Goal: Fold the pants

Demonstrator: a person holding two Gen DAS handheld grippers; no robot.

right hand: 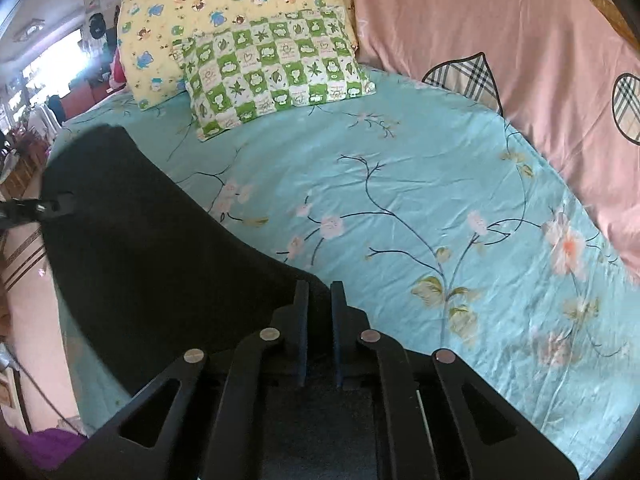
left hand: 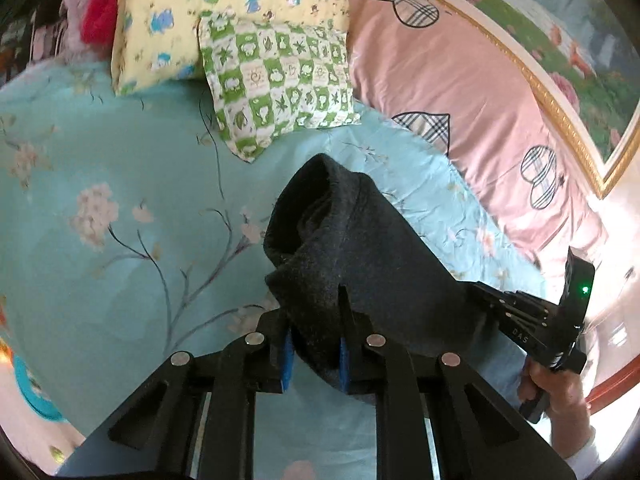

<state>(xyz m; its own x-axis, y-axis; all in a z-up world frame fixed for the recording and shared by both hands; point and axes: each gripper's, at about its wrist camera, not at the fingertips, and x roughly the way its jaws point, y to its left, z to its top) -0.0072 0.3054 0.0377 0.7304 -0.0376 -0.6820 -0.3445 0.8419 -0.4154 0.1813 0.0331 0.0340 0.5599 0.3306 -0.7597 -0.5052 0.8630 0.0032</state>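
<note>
The dark grey pants (left hand: 344, 240) hang lifted above the turquoise flowered bed sheet (left hand: 120, 280). My left gripper (left hand: 316, 320) is shut on a bunched fold of them, with the cloth pressed between its blue pads. In the right wrist view the pants (right hand: 140, 260) spread as a dark sheet to the left. My right gripper (right hand: 320, 292) is shut on their edge, with the cloth running between its narrow fingers. Each gripper shows in the other's view: the right gripper (left hand: 532, 320) held by a hand (left hand: 560, 392), and the left gripper (right hand: 40, 208) at the far left.
A green checked pillow (right hand: 272, 68) leans on a yellow cartoon pillow (right hand: 224, 12) at the head of the bed. A pink quilt with plaid hearts (right hand: 500, 60) is heaped along the right. A gold-framed picture (left hand: 560, 60) hangs behind it. The sheet (right hand: 400, 200) lies flat.
</note>
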